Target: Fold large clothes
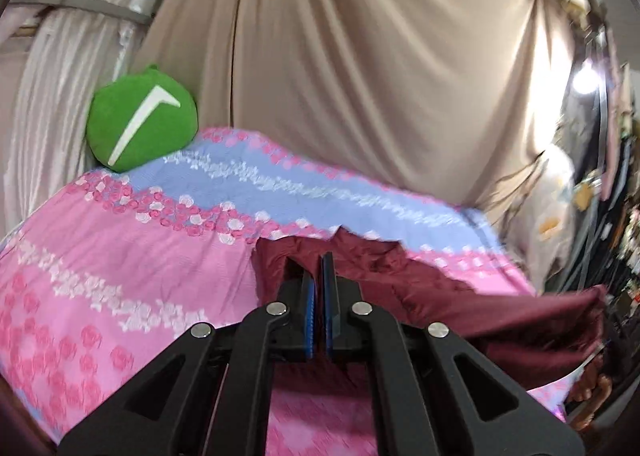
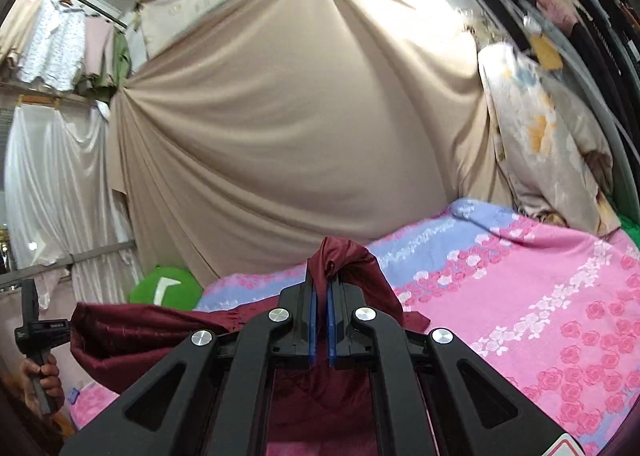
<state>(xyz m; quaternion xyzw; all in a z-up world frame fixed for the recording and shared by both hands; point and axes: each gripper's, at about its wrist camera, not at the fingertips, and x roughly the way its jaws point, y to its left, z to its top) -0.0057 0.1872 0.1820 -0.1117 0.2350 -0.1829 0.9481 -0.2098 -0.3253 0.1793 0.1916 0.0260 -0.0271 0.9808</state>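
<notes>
While both jaws pinch the maroon garment, right gripper and left gripper lift it over the bed, probably for spreading

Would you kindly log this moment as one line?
task: fold clothes | right tongs: shut on maroon garment, lifted | left tongs: nearly shut, grip unclear | surface: pink floral bedspread

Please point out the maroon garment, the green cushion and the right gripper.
maroon garment (image 2: 344,256): right wrist view, pinched bunch.
green cushion (image 1: 140,116): left wrist view, front face.
right gripper (image 2: 322,284): right wrist view, between fingertips.
</notes>
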